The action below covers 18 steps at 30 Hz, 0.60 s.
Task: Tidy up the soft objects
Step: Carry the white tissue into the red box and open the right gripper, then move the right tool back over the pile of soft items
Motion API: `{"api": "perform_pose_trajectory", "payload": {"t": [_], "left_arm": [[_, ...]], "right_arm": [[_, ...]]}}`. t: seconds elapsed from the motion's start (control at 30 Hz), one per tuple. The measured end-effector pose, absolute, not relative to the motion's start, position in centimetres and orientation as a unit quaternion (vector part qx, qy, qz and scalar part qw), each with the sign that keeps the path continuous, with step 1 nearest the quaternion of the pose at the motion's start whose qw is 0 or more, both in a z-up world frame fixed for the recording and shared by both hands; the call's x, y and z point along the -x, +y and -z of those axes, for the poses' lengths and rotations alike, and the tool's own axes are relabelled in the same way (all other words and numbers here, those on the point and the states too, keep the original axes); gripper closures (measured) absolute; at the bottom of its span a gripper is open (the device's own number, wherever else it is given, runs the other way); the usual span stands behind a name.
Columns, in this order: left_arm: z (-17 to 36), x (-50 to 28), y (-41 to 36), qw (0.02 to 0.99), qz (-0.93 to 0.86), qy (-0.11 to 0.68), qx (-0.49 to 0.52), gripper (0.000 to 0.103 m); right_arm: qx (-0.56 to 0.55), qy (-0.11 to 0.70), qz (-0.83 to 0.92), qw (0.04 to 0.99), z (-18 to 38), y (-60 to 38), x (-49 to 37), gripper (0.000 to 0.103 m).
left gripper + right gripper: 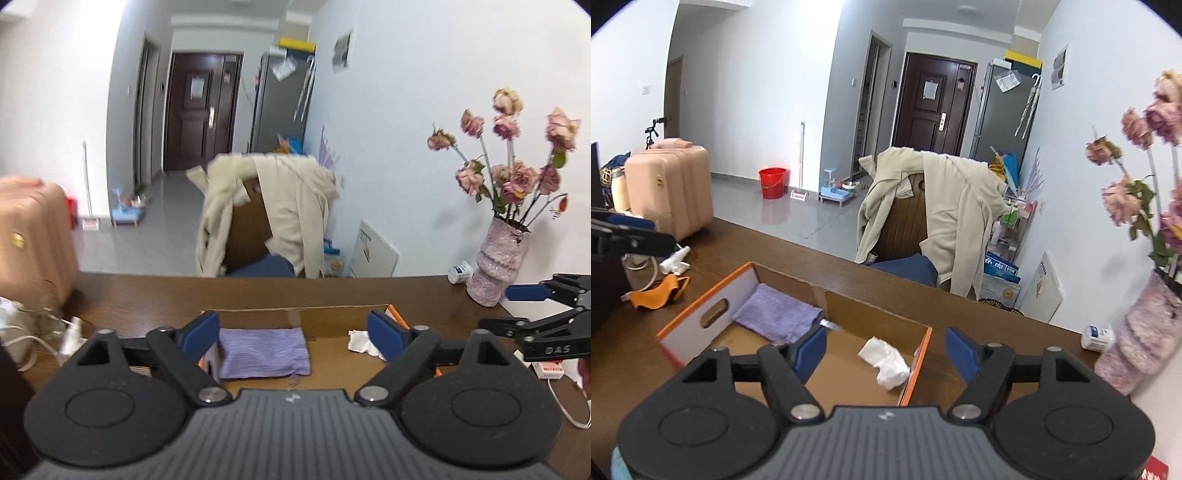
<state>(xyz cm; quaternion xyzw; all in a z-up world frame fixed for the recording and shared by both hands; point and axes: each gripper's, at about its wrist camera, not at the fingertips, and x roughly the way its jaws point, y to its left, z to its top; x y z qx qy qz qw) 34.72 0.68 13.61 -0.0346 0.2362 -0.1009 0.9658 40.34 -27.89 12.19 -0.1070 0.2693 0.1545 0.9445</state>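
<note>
From the left wrist, the left gripper (pixel 293 334) hovers with fingers spread and empty over the box (pixel 343 312), where the purple cloth (pixel 264 352) and white tissue (pixel 360 341) lie; the box's near wall is hidden behind the gripper. From the right wrist, the right gripper (pixel 886 350) is likewise spread and empty. An orange cloth (pixel 659 293) lies on the surface (pixel 746 240) left of the box (pixel 701 321), probably the next pick; its left end is partly hidden.
</note>
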Motion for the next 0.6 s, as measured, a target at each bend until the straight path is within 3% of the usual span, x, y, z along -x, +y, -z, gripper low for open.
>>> {"api": "perform_pose_trajectory", "payload": {"t": [0.13, 0.6], "left_arm": [[-12.1, -29.4, 1.8, 0.971, 0.099, 0.218, 0.021, 0.004], [-2.6, -12.5, 3.2, 0.988, 0.019, 0.151, 0.028, 0.000]], "right_arm": [[0.101, 0.239, -0.160, 0.952, -12.6, -28.2, -34.7, 0.022], [0.036, 0.133, -0.168, 0.976, -7.1, -27.8, -17.7, 0.014]]}}
